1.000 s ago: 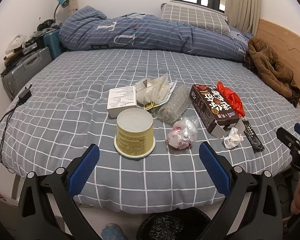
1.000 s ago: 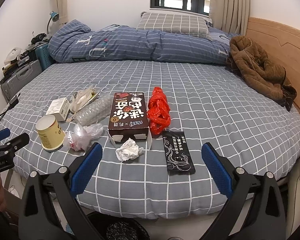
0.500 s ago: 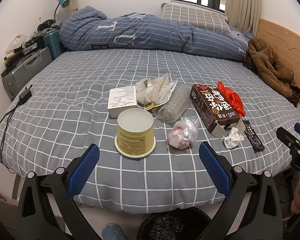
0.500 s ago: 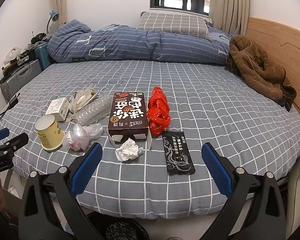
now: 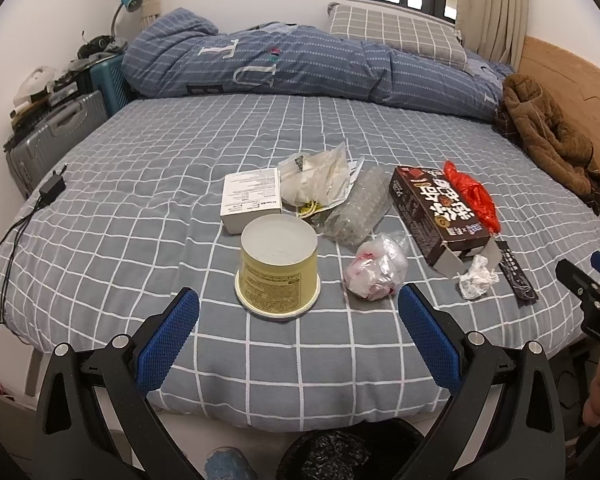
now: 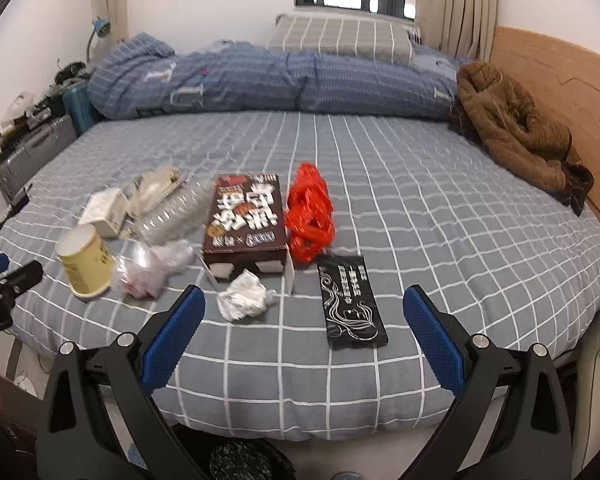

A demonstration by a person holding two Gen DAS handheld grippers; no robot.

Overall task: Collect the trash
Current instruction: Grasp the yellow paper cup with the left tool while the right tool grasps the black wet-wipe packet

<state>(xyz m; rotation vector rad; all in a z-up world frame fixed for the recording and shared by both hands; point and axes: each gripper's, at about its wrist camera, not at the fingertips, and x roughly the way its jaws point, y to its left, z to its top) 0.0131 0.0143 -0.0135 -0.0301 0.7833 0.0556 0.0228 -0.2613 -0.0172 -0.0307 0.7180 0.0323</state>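
Observation:
Trash lies on the grey checked bed: an upturned yellow cup (image 5: 278, 270), a white box (image 5: 250, 198), crinkled wrappers (image 5: 318, 178), a crushed clear bottle (image 5: 358, 210), a small plastic bag (image 5: 376, 270), a dark brown carton (image 5: 440, 216), a red bag (image 5: 474, 196), a crumpled tissue (image 5: 478, 282) and a black sachet (image 6: 352, 306). My left gripper (image 5: 298, 320) hovers open just short of the cup. My right gripper (image 6: 304, 328) is open near the bed's front edge, the tissue (image 6: 244, 300) and sachet just ahead of it. Both hold nothing.
A black-lined bin (image 5: 348, 454) stands on the floor below the bed's edge. A folded blue duvet (image 5: 300, 66) and pillow lie at the back, a brown coat (image 5: 548, 140) by the wooden headboard. Suitcases (image 5: 56, 136) and a charger cable (image 5: 18, 226) are at the left.
The right wrist view has shifted slightly forward and is blurred with motion. The left gripper has barely moved. All the trash lies where it was.

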